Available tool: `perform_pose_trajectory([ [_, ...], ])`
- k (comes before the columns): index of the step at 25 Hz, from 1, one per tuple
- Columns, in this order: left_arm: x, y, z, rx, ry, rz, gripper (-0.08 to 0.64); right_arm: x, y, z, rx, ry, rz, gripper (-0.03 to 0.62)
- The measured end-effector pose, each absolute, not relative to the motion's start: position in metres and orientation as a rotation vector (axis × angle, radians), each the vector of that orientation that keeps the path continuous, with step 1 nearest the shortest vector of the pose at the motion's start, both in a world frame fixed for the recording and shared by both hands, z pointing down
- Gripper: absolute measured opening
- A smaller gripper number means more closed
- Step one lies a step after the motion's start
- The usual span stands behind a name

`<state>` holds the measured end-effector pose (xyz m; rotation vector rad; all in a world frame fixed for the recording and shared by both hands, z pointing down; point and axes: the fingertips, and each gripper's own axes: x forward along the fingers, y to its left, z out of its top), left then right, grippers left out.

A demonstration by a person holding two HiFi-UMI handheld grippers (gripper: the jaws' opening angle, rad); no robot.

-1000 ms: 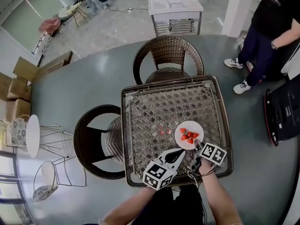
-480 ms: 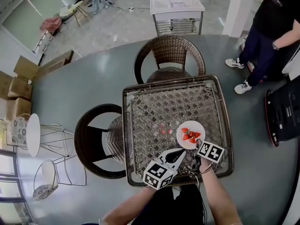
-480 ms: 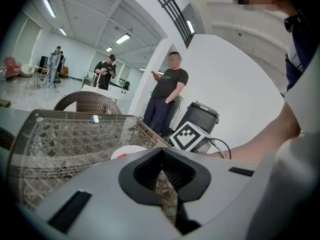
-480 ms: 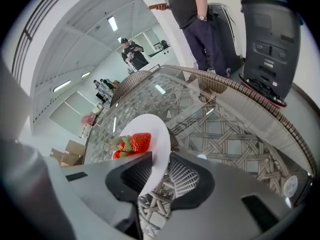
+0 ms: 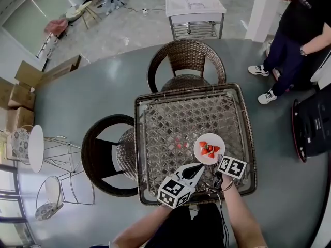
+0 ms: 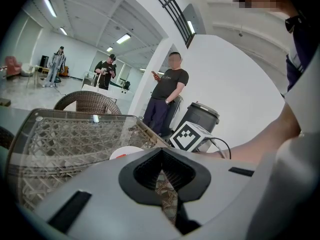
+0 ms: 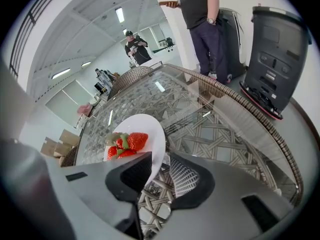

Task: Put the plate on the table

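Left gripper: jaws together, nothing held, over the worktop's near edge. Plate with strawberries sits flat on the worktop, right of centre. Right gripper: jaws apart at the plate's near rim.

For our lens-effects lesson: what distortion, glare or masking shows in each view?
Head view: wide-angle bending, edges of the square table bow outward. Left gripper view: dark round vignette, a mosaic patch laid over the top. Right gripper view: strong fisheye curve, ceiling lights glare as streaks on the glass beyond the plate.
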<state>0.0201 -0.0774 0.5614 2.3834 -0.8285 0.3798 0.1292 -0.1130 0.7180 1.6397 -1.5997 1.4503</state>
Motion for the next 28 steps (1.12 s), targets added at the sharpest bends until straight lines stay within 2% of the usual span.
perform_pose_trajectory([
  [9,0.029,-0.08,0.552,2.408,-0.822,0.366,0.006,0.134,-0.118,0.674,1.606,-1.807,1.281,0.082],
  [12,0.032,-0.081,0.544,2.417,-0.822,0.363,0.006,0.128,-0.121,0.646,1.567,-1.924,1.163,0.006],
  [28,0.036,-0.08,0.483,2.497,-0.843,0.281,0.006,0.087,-0.112,0.499,1.415,-2.443,0.756,0.005],
])
